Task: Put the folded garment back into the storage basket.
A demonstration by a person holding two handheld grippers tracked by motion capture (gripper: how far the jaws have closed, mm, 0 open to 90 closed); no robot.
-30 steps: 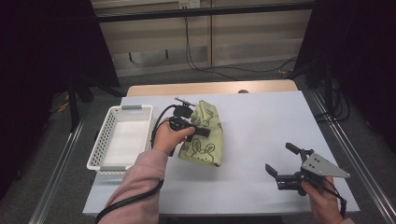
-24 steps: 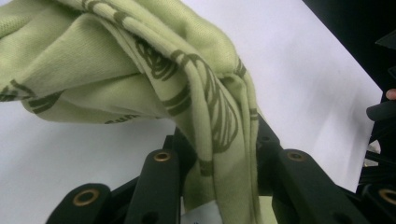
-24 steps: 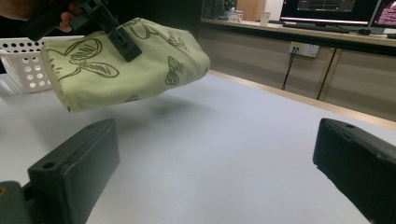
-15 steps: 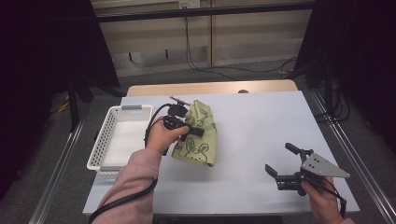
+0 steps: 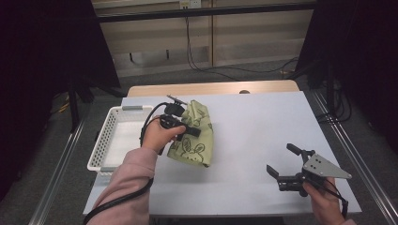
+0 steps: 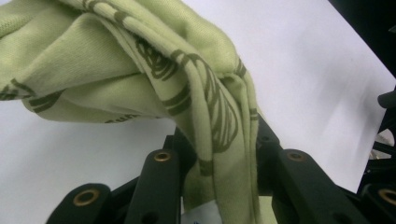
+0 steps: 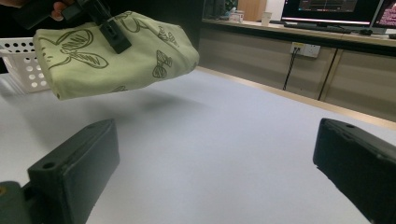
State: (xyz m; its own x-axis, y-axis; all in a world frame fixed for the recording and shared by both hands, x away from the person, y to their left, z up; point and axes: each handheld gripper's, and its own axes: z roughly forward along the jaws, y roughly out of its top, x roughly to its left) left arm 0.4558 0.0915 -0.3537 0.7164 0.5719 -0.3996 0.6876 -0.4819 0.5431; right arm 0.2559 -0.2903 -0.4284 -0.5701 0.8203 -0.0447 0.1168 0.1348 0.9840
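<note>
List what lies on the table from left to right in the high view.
White basket → left gripper, shut on the green cloth → green cloth, lifted off the table in the right gripper view → bare white table → right gripper, its jaws apart.

Left hand-held gripper [image 5: 184, 129] clamped, raised; right hand-held gripper [image 5: 283, 162] (low) jaws apart

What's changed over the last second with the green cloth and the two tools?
The left tool, shut on the green cloth, has carried it a little toward the white basket and the table's far edge; the right gripper view shows the cloth hanging clear of the table. The grip has not changed. The right tool stays open and in place near the table's front right corner.
</note>
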